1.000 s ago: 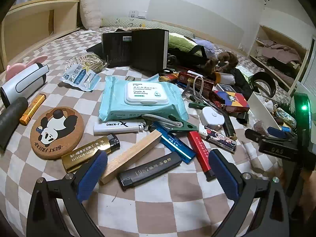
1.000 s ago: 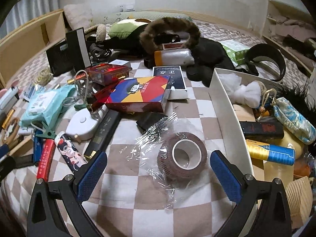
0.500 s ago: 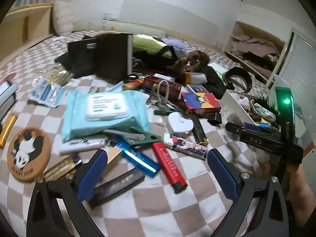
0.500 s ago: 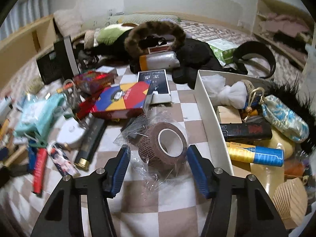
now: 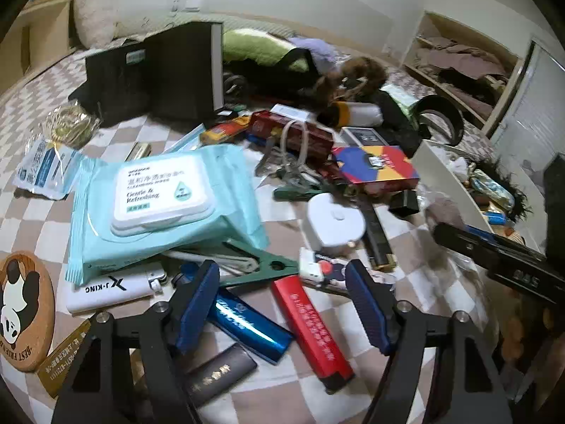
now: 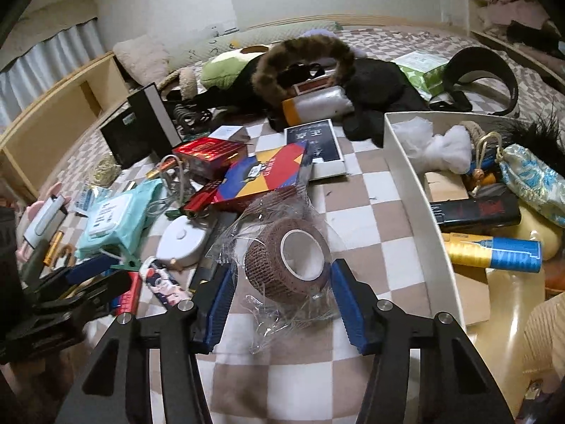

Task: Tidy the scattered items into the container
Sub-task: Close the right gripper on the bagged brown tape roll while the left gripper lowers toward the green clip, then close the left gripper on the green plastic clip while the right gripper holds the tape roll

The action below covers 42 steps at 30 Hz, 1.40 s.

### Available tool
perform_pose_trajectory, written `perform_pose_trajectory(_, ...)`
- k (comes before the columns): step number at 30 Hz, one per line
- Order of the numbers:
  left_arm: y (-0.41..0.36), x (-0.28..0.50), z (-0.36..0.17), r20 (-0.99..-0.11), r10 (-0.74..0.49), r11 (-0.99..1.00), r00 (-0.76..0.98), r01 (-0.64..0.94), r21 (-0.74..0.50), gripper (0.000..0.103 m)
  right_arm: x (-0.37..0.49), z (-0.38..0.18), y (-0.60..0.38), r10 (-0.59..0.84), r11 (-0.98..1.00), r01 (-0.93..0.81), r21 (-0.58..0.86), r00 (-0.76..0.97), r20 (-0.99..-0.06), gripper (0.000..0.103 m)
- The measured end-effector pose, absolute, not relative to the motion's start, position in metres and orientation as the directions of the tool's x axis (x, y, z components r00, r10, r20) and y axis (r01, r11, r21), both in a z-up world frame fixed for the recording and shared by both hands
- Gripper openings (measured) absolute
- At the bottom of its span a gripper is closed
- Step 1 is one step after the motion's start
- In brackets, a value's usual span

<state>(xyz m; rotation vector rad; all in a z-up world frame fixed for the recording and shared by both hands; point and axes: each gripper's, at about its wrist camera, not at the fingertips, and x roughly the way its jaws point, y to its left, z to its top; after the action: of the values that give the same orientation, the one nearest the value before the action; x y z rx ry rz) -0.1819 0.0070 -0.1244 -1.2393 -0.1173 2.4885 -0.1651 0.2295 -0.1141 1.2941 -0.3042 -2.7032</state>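
Brown bandage roll (image 6: 287, 259) in crinkled clear wrap, lying on its side on the checked bed, hollow core facing up and toward the camera. It sits just left of the white container (image 6: 416, 190). That container is an open white tray, already holding a black box, yellow-blue tube, brocade pouch and white fluff. Colourful flat box (image 6: 263, 176) lies just beyond the roll.
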Motion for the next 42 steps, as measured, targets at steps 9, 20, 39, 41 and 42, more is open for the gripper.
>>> perform_pose_trajectory(9, -0.006, -0.183, -0.125, -0.765, 0.327, -0.944, -0.555, -0.234, -0.234, 0.029, -0.154, -0.108, 0.222, -0.282, -0.951, 0.082, 0.298, -0.627, -0.726, 0.055)
perform_pose_trajectory(20, 0.030, -0.174, -0.128, -0.783, 0.274, -0.940, -0.558, -0.328, -0.095, 0.061, -0.145, -0.106, 0.218, -0.339, -0.932, 0.111, 0.345, -0.610, -0.717, 0.055)
perform_pose_trajectory(39, 0.001, -0.191, -0.133, -0.798, 0.119, -0.984, -0.591, -0.176, -0.016, 0.061, -0.148, -0.110, 0.224, -0.375, -0.913, 0.100, 0.396, -0.587, -0.717, 0.055)
perform_pose_trajectory(41, 0.007, -0.190, -0.133, -0.799, 0.132, -0.979, -0.586, -0.202, -0.014, 0.060, -0.148, -0.110, 0.223, -0.378, -0.912, 0.100, 0.398, -0.585, -0.718, 0.055)
perform_pose_trajectory(42, 0.011, -0.189, -0.133, -0.801, 0.134, -0.977, -0.584, -0.214, -0.007, 0.060, -0.148, -0.111, 0.223, -0.379, -0.911, 0.101, 0.399, -0.583, -0.718, 0.055)
